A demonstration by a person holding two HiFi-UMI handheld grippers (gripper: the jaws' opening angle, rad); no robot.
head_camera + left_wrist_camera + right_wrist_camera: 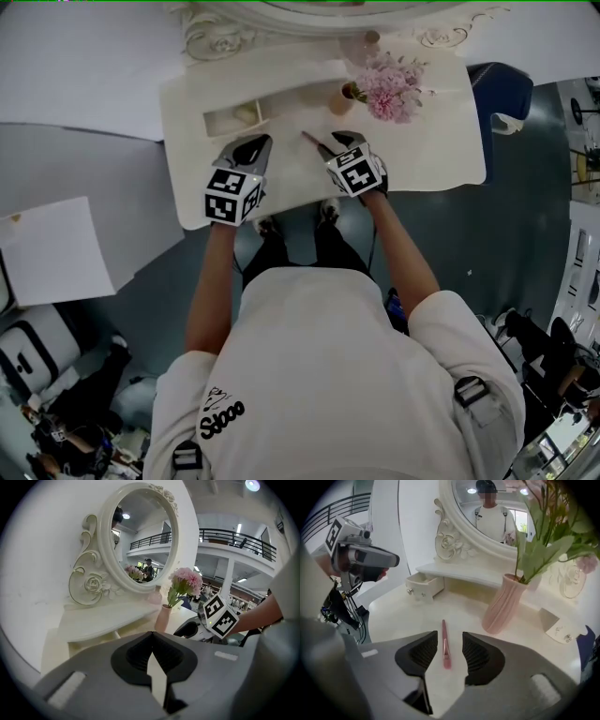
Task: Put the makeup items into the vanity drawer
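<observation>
A slim pink makeup stick (445, 643) lies flat on the white vanity top (422, 150). My right gripper (445, 652) is open, one jaw on each side of the stick, apart from it. In the head view the stick (313, 142) points away just left of the right gripper (345, 142). A small drawer (423, 587) stands pulled out under the shelf at the left; in the head view this drawer (221, 122) has a pale item (247, 113) inside. My left gripper (151, 643) is shut with nothing in it, hovering in front of the drawer.
A pink ribbed vase (506, 604) with pink flowers (394, 89) stands just right of the stick. The oval mirror (140, 536) and its shelf (464, 573) rise behind. Another small drawer (560, 629) sits at the far right. The table's front edge is near my body.
</observation>
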